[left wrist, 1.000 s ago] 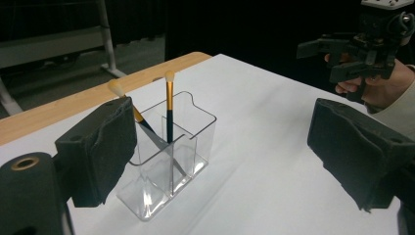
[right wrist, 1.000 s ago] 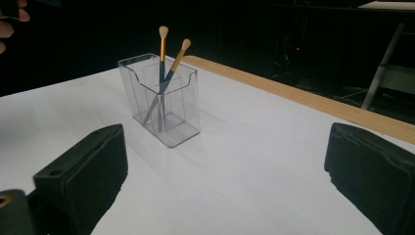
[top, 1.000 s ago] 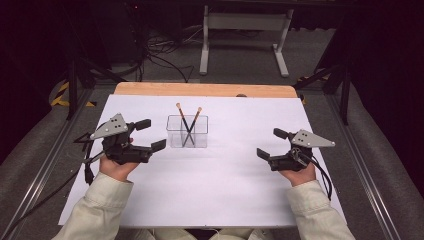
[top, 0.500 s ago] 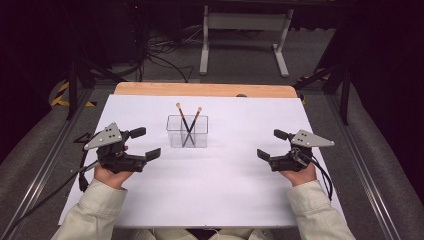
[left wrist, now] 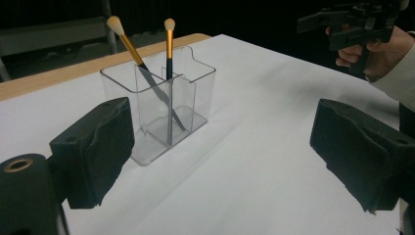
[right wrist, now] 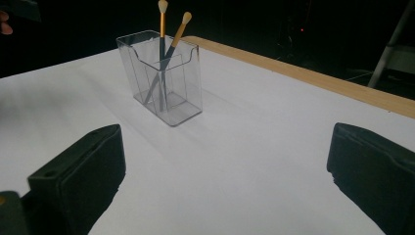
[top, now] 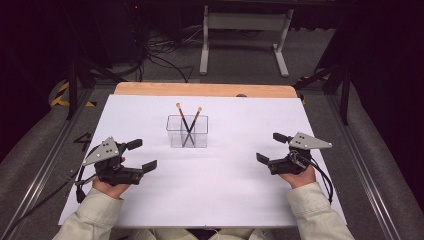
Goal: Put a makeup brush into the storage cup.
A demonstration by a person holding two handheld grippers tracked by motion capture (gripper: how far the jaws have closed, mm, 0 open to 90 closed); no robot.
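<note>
The clear holder (top: 187, 132) stood on the white table cover (top: 210, 195), ahead of both grippers and between them, apart from each. The left gripper (top: 142, 155) hung low over the cover, its jaws wide with nothing between them; in its own view the clear holder (left wrist: 159, 105) sat just beyond the left jaw. The right gripper (top: 269, 148) was likewise spread wide and empty, with the clear holder (right wrist: 161, 78) farther ahead of it, toward its left jaw. Inside the holder two brushes (top: 188, 122) leaned crossed, bristle tips up. Beyond it ran the table's wooden edge (top: 205, 89).
</note>
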